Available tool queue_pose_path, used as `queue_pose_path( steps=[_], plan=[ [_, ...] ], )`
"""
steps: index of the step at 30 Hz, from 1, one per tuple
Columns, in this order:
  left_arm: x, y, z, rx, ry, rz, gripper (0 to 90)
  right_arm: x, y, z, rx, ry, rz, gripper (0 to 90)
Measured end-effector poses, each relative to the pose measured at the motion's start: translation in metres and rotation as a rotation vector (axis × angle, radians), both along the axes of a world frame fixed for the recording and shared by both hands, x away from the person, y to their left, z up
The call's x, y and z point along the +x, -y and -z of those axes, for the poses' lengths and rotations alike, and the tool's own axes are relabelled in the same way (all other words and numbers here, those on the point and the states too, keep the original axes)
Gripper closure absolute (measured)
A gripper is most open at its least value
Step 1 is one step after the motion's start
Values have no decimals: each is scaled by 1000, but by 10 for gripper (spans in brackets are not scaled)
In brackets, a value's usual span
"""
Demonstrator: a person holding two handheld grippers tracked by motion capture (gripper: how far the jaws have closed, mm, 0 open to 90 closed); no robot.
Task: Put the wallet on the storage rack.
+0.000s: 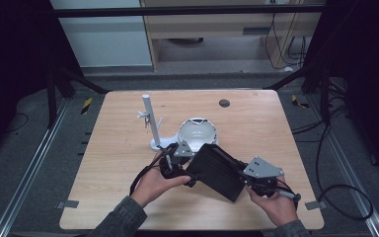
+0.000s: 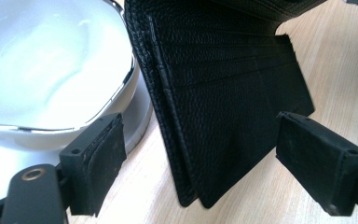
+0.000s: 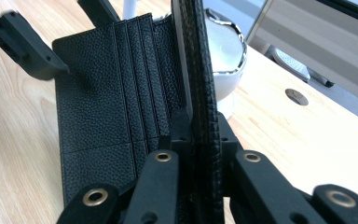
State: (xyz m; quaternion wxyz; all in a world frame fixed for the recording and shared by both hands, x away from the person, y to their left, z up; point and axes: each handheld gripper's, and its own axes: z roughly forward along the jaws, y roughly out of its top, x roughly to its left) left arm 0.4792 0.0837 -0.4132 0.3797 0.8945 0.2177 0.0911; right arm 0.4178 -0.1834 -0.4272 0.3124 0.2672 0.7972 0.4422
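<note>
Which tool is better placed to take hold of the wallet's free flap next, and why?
Left. The left tool stands open with the wallet flap between its pads, untouched. The right tool is shut on the other flap, holding the wallet up beside the white bowl.

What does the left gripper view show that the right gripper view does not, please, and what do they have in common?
The left gripper view alone shows the left tongs open, their pads clear of the wallet's lower flap, which sits between them. The right gripper view alone shows the right tongs shut on the wallet's upright flap, plus a dark round cap set in the table. Both share the open black wallet with its card slots, the white bowl and the wooden table.
</note>
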Motion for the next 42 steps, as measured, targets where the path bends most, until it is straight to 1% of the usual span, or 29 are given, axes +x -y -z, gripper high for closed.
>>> queue_pose_path(
  steps=[2, 3, 5, 8, 11, 14, 17, 18, 20, 21, 23, 24, 25, 26, 27, 28, 29, 30, 31, 32, 33, 34, 35, 37, 38, 39, 40, 41, 42],
  plan=[
    [1, 1, -1, -5, -4, -1, 161, 0, 1, 0, 5, 4, -1, 837],
    [5, 2, -3, -4, -7, 4, 161, 0, 2, -2, 21, 9, -5, 837],
    [7, 3, -5, -11, -11, 4, 161, 1, 2, -3, 29, 10, -8, 837],
    [9, 5, -7, -11, -14, 8, 161, 1, 3, -4, 36, 14, -10, 837],
    [10, 8, -9, -7, -19, 24, 164, 0, 4, -6, 57, 26, -20, 837],
    [11, 9, -9, -5, -23, 24, 171, 0, 4, -7, 67, 31, -21, 836],
    [13, 11, -9, -10, -35, 31, 189, -1, 4, -9, 78, 39, -27, 837],
    [13, 12, -9, -1, -33, 37, 194, -1, 4, -9, 81, 40, -28, 837],
    [14, 13, -10, -2, -38, 39, 213, -2, 4, -10, 89, 43, -32, 836],
    [15, 13, -10, 1, -43, 48, 224, -2, 4, -10, 93, 43, -33, 837],
    [16, 13, -12, 6, -49, 56, 275, -2, 4, -10, 99, 51, -38, 836],
    [16, 13, -13, -2, -51, 55, 313, -3, 4, -10, 100, 51, -39, 836],
    [16, 13, -13, -2, -51, 55, 372, -3, 4, -10, 100, 51, -39, 836],
    [16, 12, -14, -11, -50, 49, 435, -3, 3, -10, 99, 52, -47, 836],
    [16, 12, -16, -5, -52, 48, 435, -3, 3, -10, 99, 52, -47, 836],
    [16, 10, -17, 1, -46, 54, 503, -3, 3, -9, 98, 51, -49, 835],
    [15, 9, -18, -3, -58, 52, 552, -4, 3, -8, 93, 47, -55, 833],
    [14, 7, -22, -6, -75, 59, 627, -4, 3, -5, 94, 42, -72, 823],
    [14, 7, -22, -6, -75, 59, 665, -5, 4, -4, 90, 42, -71, 818],
    [12, 6, -26, -35, -100, 66, 703, -6, 4, -2, 86, 37, -71, 802],
    [12, 6, -26, -35, -100, 66, 748, -6, 4, -2, 86, 37, -71, 802],
    [11, 6, -29, -53, -114, 72, 748, -7, 4, 0, 87, 29, -73, 787],
    [8, 8, -33, -35, -102, 70, 782, -9, 3, 5, 86, 13, -80, 751],
    [6, 11, -38, -23, -99, 73, 789, -10, 2, 10, 87, 6, -86, 711],
    [5, 12, -41, -19, -94, 65, 792, -11, 1, 12, 88, 1, -91, 679],
    [5, 12, -43, -14, -91, 65, 794, -12, 0, 13, 86, -12, -99, 631],
    [7, 14, -46, -24, -70, 81, 796, -12, -1, 15, 85, -29, -103, 572],
    [5, 14, -50, -12, -73, 73, 797, -12, -2, 17, 84, -52, -109, 502],
    [5, 14, -54, 1, -74, 70, 798, -11, -3, 20, 79, -85, -112, 430]
  ],
)
